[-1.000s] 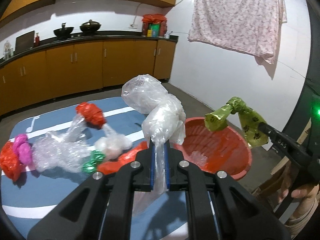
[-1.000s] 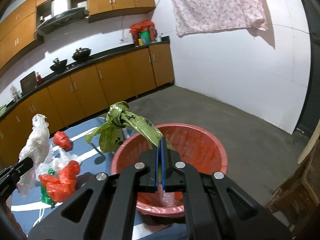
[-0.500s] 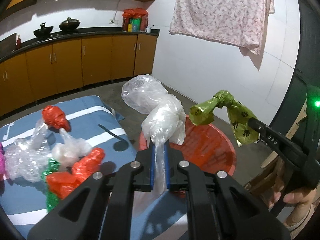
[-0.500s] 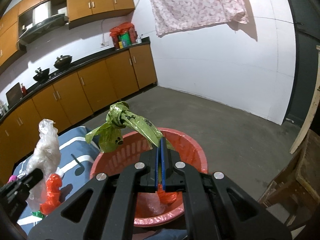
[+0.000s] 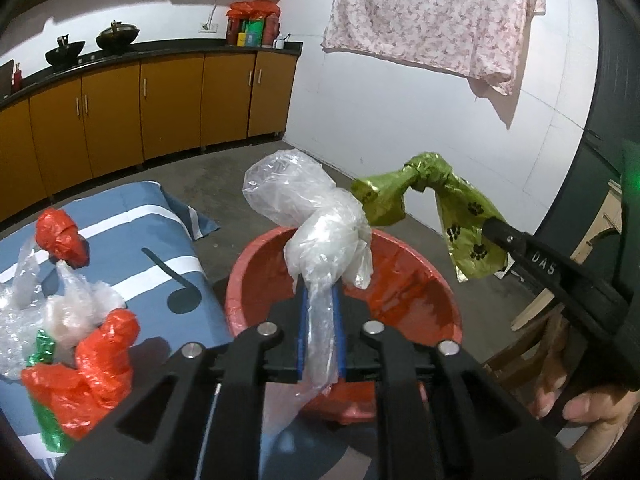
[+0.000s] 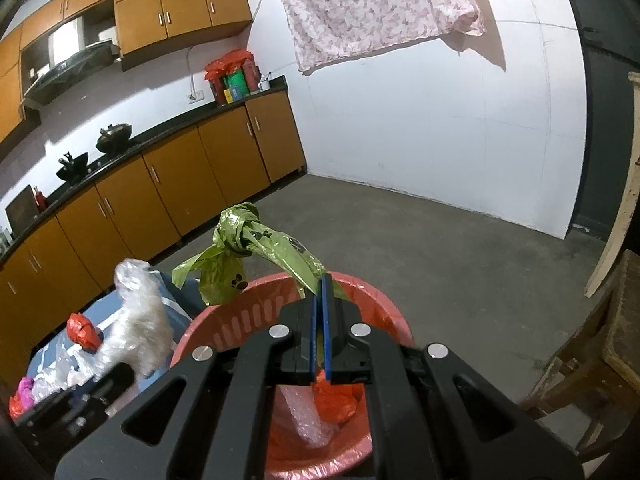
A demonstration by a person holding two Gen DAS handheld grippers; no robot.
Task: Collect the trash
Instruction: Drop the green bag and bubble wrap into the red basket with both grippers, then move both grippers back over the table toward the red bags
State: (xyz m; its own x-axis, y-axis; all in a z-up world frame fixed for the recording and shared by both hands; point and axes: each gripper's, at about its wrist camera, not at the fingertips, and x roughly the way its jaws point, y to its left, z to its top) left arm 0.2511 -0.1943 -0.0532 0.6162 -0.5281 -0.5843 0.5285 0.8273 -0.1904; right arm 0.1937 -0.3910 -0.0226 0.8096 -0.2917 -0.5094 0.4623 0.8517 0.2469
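Left gripper (image 5: 320, 332) now over red basin (image 5: 240, 280) rim — jaws just easing, clear bag (image 5: 316, 224) seemingly loose between; right gripper (image 6: 320, 320) pinches green bag (image 6: 256, 240).

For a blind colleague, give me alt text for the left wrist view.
Left gripper, jaws just opening, with a clear bag between them over a red basket. The right gripper holds a green bag beside it.

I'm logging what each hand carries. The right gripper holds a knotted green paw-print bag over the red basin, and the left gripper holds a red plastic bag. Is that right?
Not quite. In the left wrist view the left gripper has a clear plastic bag between its pads, not a red one. The rest stands: the right gripper holds the green paw-print bag over the red basin.
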